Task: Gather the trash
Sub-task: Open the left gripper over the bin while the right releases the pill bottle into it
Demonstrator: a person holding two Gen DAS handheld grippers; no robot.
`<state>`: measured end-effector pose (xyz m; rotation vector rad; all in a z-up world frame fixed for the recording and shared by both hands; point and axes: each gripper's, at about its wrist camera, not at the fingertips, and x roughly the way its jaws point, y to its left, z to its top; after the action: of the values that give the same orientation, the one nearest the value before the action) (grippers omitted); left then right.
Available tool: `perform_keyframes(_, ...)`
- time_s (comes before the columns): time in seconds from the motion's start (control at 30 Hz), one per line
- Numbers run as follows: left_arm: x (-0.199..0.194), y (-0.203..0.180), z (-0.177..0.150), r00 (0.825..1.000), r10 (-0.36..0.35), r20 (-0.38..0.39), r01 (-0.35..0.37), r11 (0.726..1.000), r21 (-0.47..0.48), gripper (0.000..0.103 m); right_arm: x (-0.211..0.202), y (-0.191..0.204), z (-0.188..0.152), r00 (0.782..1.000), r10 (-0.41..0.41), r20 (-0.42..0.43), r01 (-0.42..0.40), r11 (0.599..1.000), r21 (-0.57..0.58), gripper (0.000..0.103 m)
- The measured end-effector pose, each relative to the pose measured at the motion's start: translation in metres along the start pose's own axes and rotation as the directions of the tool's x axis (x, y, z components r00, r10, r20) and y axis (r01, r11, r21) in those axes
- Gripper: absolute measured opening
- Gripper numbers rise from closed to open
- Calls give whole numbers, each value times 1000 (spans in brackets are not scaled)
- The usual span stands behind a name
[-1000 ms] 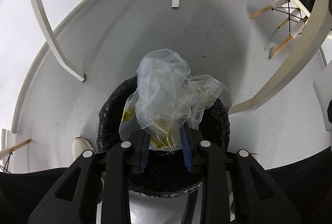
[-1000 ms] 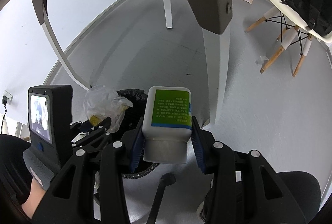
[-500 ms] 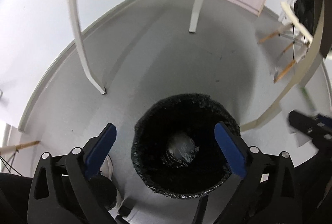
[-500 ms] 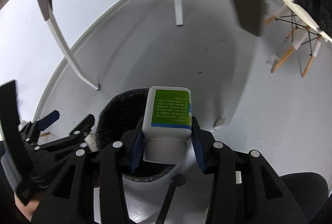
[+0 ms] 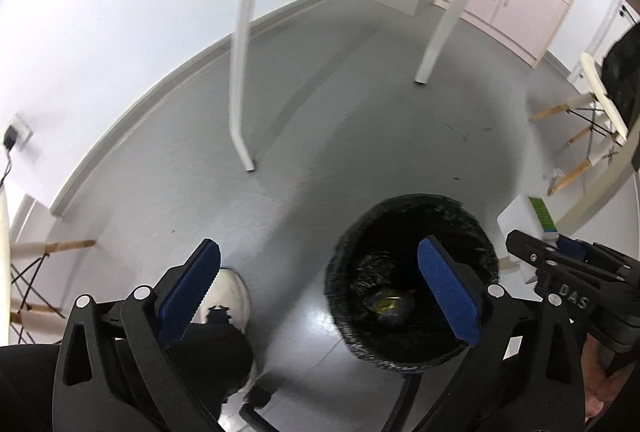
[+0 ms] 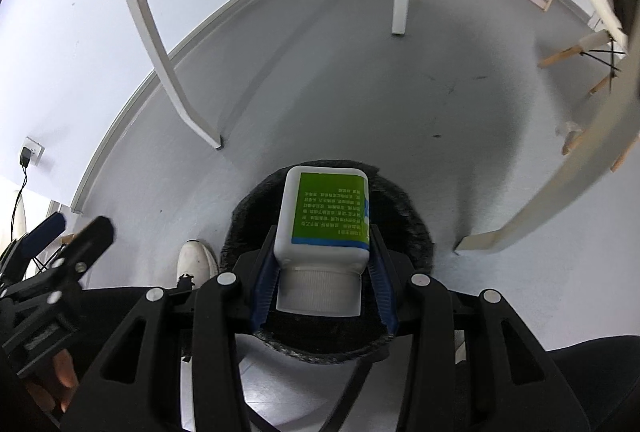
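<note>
White bottle [image 6: 323, 220] – one – gripped by right fingers [image 6: 264, 282] over one black bin [image 5: 412, 280]; left fingers [image 5: 188, 288] spread, empty

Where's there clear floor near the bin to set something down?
Bare grey floor lies between the white table leg and the black bin. It is crowded beside the bin, where a white shoe stands.

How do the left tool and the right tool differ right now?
The left tool stands wide open with nothing between its pads; the right tool is shut on a white bottle with a green label. The right tool sits directly above the black bin; the left sits off to its side. Both point steeply down and have blue pads.
</note>
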<state>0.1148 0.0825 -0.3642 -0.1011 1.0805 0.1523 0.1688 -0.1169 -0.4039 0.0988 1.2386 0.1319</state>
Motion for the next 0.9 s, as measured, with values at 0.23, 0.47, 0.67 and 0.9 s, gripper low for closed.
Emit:
perform_keyframes(0.23,-1,27,-3,999,42,1,-42,999,-5,97,35,33,2,998,-1,-70,0,1000,-25,41)
perform_keyframes(0.47,6,44,-4,998,57,-18,-58,998,-29,97,56,55,6,994,-17,-113,10,998,-59,41)
perform_keyframes(0.67,11,43,-4,999,43,-24,-44,998,-35,97,67,49,5,989,-22,-149,17,999,-36,41)
perform_keyframes(0.9,14,35,-3,999,38,-29,-38,999,-14,97,61,41,4,991,-30,-130,28,999,-16,68)
